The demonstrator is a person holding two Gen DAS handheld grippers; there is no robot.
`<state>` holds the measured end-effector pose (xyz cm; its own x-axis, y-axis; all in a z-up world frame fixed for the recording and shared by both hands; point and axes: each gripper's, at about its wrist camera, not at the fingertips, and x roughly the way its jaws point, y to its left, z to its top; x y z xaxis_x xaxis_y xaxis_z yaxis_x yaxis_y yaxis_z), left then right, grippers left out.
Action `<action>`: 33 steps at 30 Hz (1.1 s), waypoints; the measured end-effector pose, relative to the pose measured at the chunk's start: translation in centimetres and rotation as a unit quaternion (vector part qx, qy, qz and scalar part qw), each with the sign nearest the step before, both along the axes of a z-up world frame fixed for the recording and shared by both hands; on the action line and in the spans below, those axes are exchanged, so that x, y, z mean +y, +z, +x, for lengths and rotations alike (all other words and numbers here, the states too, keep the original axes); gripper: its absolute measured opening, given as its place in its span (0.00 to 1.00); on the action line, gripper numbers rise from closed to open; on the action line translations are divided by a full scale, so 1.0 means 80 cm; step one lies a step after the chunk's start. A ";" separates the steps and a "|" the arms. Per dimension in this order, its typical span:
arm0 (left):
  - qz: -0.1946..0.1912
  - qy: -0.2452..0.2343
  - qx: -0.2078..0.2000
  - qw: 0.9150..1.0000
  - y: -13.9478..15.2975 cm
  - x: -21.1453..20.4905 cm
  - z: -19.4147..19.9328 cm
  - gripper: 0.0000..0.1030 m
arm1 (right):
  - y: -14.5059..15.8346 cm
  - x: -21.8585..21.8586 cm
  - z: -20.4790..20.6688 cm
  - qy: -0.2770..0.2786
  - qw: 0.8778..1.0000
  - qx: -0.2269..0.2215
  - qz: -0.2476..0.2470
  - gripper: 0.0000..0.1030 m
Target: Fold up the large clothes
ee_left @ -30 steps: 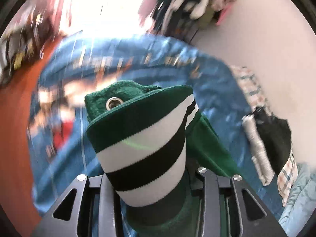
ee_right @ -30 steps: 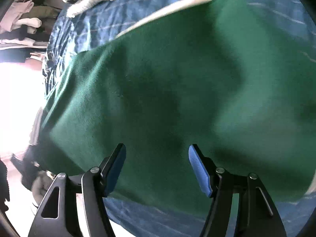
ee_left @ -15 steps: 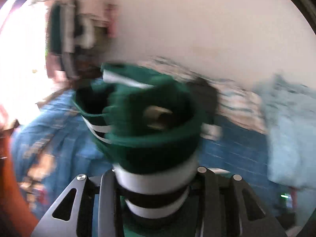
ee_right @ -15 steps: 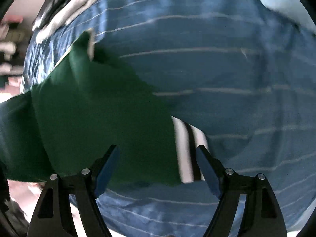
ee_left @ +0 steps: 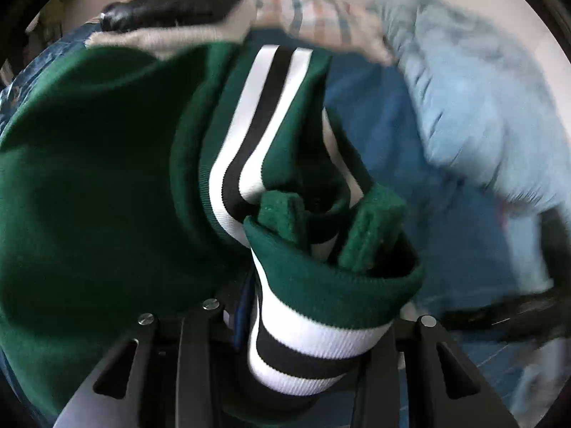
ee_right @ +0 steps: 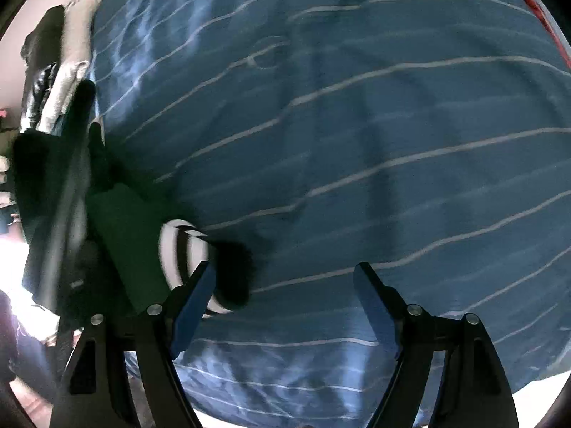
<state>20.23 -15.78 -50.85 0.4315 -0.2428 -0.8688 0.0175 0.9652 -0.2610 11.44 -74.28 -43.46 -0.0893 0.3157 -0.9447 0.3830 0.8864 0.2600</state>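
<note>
A green jacket [ee_left: 89, 178] with white and black striped ribbing [ee_left: 249, 125] fills the left wrist view. My left gripper [ee_left: 307, 324] is shut on the striped hem, which bunches over its hidden fingertips. In the right wrist view the jacket [ee_right: 121, 235] hangs at the left, its striped cuff [ee_right: 178, 249] just beyond my left finger [ee_right: 192, 299]. My right gripper [ee_right: 285, 303] is open and empty above the blue striped bedspread [ee_right: 357, 142].
A light blue blanket [ee_left: 481, 89], a plaid cloth [ee_left: 314, 10] and a black and grey garment [ee_left: 171, 10] lie along the white wall. The black and grey garment also shows in the right wrist view [ee_right: 53, 71]. A black strap [ee_left: 517, 306] lies at right.
My left gripper has swung round with the jacket hem, from facing the room to facing the wall side of the bed. The jacket has slid left out of the right gripper's view, baring the bedspread.
</note>
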 end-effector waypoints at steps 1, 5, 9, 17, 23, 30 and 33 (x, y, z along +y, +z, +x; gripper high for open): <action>0.015 -0.009 0.004 1.000 0.003 -0.004 0.003 0.32 | 0.001 -0.002 0.000 0.000 1.000 0.000 0.002 0.79; 0.037 -0.013 0.019 0.999 0.041 -0.004 0.008 0.40 | 0.017 -0.005 0.006 0.010 1.000 -0.016 0.023 0.79; -0.006 0.011 -0.002 1.000 0.083 0.027 -0.003 0.89 | 0.053 0.002 0.031 0.030 0.998 -0.052 0.031 0.79; 0.095 0.164 -0.018 0.982 0.121 0.134 -0.062 0.90 | 0.114 0.078 0.121 0.076 0.979 -0.124 0.143 0.79; 0.292 0.288 0.102 0.907 0.021 0.238 -0.128 0.90 | 0.058 0.212 0.209 0.164 0.956 -0.103 0.218 0.80; 0.310 0.307 0.185 0.881 -0.082 0.288 -0.152 0.91 | 0.051 0.234 0.263 0.114 0.961 -0.129 0.218 0.03; 0.294 0.324 0.177 0.882 -0.099 0.293 -0.149 1.00 | 0.051 0.205 0.289 0.073 0.976 -0.130 0.161 0.02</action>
